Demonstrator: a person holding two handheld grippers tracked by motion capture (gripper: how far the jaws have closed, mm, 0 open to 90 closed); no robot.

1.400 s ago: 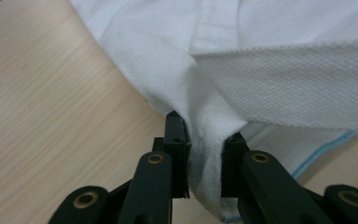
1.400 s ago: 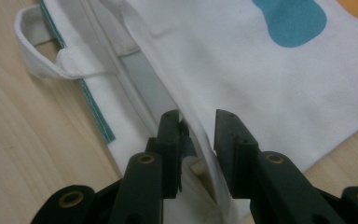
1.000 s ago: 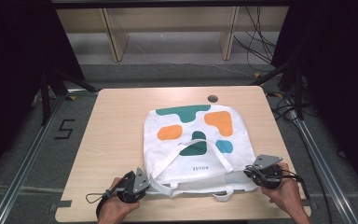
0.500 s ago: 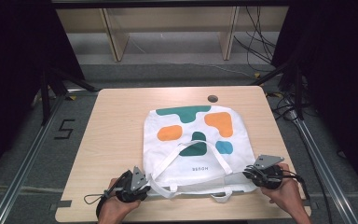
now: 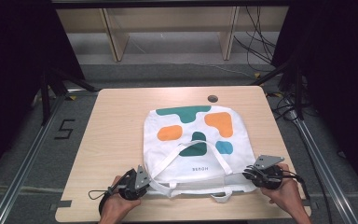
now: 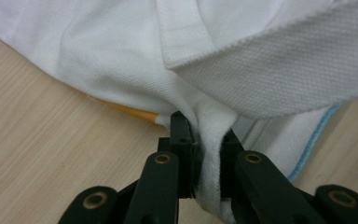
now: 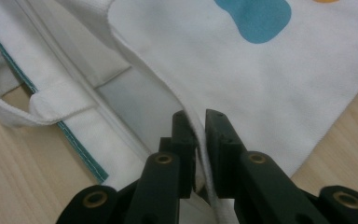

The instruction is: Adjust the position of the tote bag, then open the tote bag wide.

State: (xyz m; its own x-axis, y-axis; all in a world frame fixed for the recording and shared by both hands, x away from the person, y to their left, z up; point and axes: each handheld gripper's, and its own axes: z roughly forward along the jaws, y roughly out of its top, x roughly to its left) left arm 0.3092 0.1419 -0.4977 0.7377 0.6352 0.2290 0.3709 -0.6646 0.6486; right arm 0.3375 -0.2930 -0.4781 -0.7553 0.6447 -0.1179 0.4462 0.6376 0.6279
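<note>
A white tote bag with green, orange and teal shapes lies flat on the wooden table. One handle rests on top of it. My left gripper sits at the bag's near left corner. Its jaws have just been closing, and in the left gripper view it pinches a fold of the white cloth. At the near right corner my right gripper is shut on the bag's hem. Its jaws have eased slightly, still pressing the fabric between them.
The bag's second handle loop lies close to the table's front edge. A round hole sits in the tabletop beyond the bag. Wooden shelving and cables stand behind the table, with metal rails on the floor at both sides.
The left gripper has shifted very slightly at the bag's near left corner. The right gripper and the bag lie as before.
</note>
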